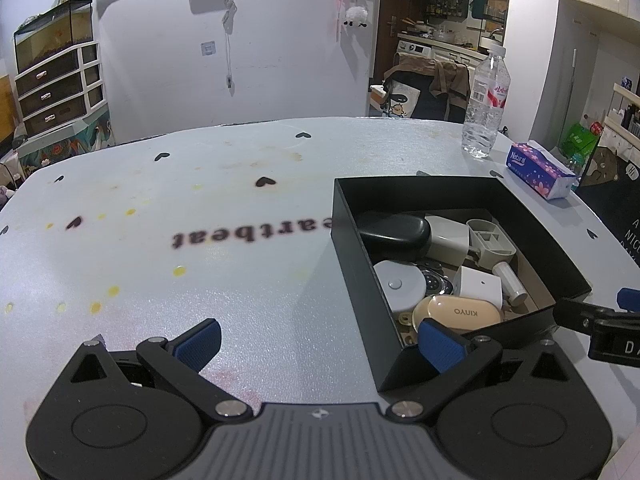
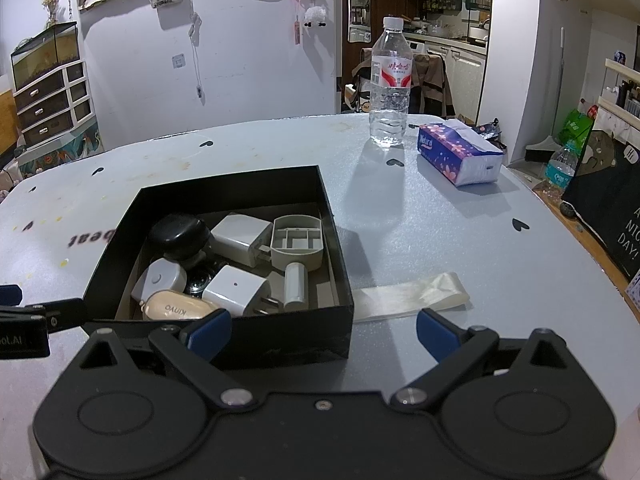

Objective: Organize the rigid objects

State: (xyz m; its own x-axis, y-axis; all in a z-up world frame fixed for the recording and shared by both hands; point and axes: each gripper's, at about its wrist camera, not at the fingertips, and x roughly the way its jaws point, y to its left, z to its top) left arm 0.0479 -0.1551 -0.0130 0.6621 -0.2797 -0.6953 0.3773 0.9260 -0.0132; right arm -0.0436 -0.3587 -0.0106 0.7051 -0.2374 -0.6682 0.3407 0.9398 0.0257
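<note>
A black open box [image 1: 360, 264] [image 2: 240, 344] sits on the pale table. It holds several rigid items: a black oval case [image 1: 394, 232] [image 2: 180, 236], white chargers [image 1: 478, 286] [image 2: 236, 290], a beige KINYO case [image 1: 460, 314] [image 2: 176, 308], a grey plastic part [image 2: 298, 242] and a white round puck [image 1: 398, 284]. My left gripper [image 1: 320, 346] is open and empty, at the box's near left corner. My right gripper [image 2: 324, 334] is open and empty, just in front of the box's near wall.
A water bottle [image 2: 390, 84] [image 1: 486, 104] and a purple tissue pack [image 2: 460, 154] [image 1: 540, 170] stand at the far right of the table [image 1: 180, 280]. A pale plastic strip [image 2: 412, 294] lies right of the box. The table's right edge is close.
</note>
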